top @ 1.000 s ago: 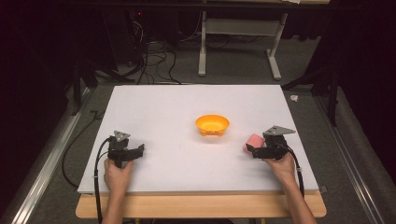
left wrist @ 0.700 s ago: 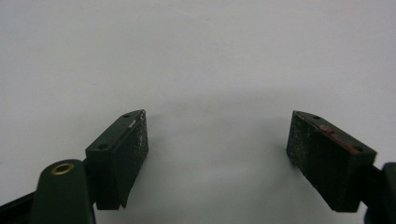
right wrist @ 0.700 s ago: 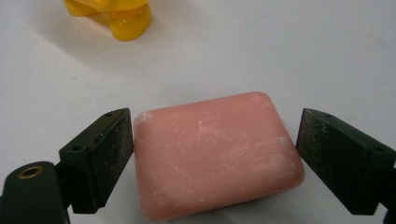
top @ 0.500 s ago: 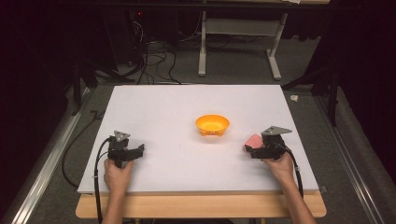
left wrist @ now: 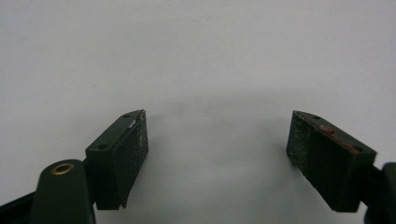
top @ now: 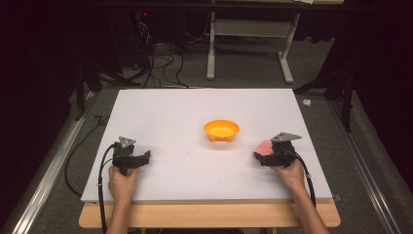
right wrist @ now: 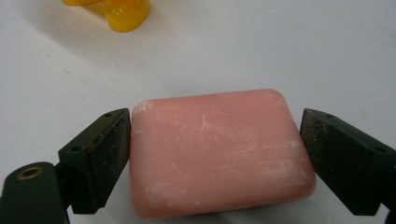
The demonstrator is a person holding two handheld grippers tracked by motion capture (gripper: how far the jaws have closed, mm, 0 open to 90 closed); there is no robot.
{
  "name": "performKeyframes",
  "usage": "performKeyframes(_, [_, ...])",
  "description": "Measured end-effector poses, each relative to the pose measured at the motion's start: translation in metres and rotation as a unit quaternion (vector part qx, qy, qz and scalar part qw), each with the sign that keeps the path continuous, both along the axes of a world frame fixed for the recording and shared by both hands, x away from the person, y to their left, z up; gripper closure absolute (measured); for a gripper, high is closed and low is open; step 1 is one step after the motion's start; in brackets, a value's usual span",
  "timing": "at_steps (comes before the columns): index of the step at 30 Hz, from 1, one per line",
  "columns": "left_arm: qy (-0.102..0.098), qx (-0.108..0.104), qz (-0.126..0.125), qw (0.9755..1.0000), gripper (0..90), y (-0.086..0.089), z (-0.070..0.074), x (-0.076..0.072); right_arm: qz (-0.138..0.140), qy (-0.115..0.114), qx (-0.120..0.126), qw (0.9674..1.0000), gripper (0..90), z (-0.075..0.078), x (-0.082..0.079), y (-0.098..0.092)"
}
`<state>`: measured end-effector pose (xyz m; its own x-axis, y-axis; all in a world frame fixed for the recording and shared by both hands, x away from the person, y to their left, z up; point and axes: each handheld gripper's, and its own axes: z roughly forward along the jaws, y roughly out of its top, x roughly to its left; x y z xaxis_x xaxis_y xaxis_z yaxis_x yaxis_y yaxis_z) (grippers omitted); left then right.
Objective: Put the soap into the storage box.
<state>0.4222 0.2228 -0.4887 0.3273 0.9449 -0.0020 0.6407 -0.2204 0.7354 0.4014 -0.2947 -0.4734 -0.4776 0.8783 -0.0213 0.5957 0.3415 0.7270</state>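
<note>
We bracket the pink soap with our right gripper, jaws at its sides, not visibly clamped; the left gripper gapes empty. The bowl nearby waits empty.

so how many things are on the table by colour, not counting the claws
orange: 1, the bowl
pink: 1, the soap between the right claw's jaws
total: 2
</note>
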Motion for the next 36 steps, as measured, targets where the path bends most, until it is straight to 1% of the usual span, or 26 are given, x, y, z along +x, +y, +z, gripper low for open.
performKeyframes(3, [0.000, 0.000, 0.000, 1.0000, 21.0, 0.0000, 0.0000, 0.0000, 0.001, 0.000, -0.005, 1.0000, 11.6, -0.0013, 0.0004, 0.0011])
performKeyframes(6, [0.000, 0.000, 0.000, 1.0000, 21.1, 0.0000, 0.0000, 0.0000, 0.002, 0.005, -0.005, 1.0000, 12.0, -0.0026, 0.0010, 0.0011])
performKeyframes(10, [0.000, 0.000, 0.000, 1.0000, 21.0, 0.0000, 0.0000, 0.0000, 0.003, 0.015, -0.001, 0.9999, 12.7, -0.0056, 0.0023, 0.0007])
performKeyframes(12, [-0.001, 0.000, 0.001, 1.0000, 21.1, -0.0001, -0.0001, 0.0000, 0.003, 0.017, 0.001, 0.9999, 13.0, -0.0066, 0.0027, 0.0006])
performKeyframes(17, [0.000, 0.000, 0.000, 1.0000, 21.1, 0.0000, 0.0000, 0.0000, 0.004, 0.023, -0.010, 0.9997, 13.1, -0.0081, 0.0033, 0.0020])
performKeyframes(27, [0.000, 0.000, 0.000, 1.0000, 21.0, 0.0001, 0.0000, 0.0000, 0.004, 0.021, -0.011, 0.9997, 13.4, -0.0085, 0.0031, 0.0022])
performKeyframes(32, [-0.001, -0.001, 0.001, 1.0000, 21.1, 0.0000, -0.0001, 0.0001, -0.005, 0.022, -0.009, 0.9997, 13.5, -0.0083, 0.0030, 0.0025])
performKeyframes(34, [-0.001, -0.001, 0.001, 1.0000, 21.0, 0.0000, -0.0002, 0.0001, -0.010, 0.023, -0.007, 0.9997, 13.5, -0.0081, 0.0028, 0.0024])
performKeyframes(35, [-0.001, 0.000, 0.001, 1.0000, 21.0, 0.0000, -0.0001, 0.0001, -0.014, 0.028, 0.001, 0.9995, 13.5, -0.0075, 0.0027, 0.0014])
performKeyframes(36, [-0.001, -0.001, 0.001, 1.0000, 21.0, 0.0000, -0.0001, 0.0001, -0.014, 0.028, 0.001, 0.9995, 13.5, -0.0075, 0.0027, 0.0014])
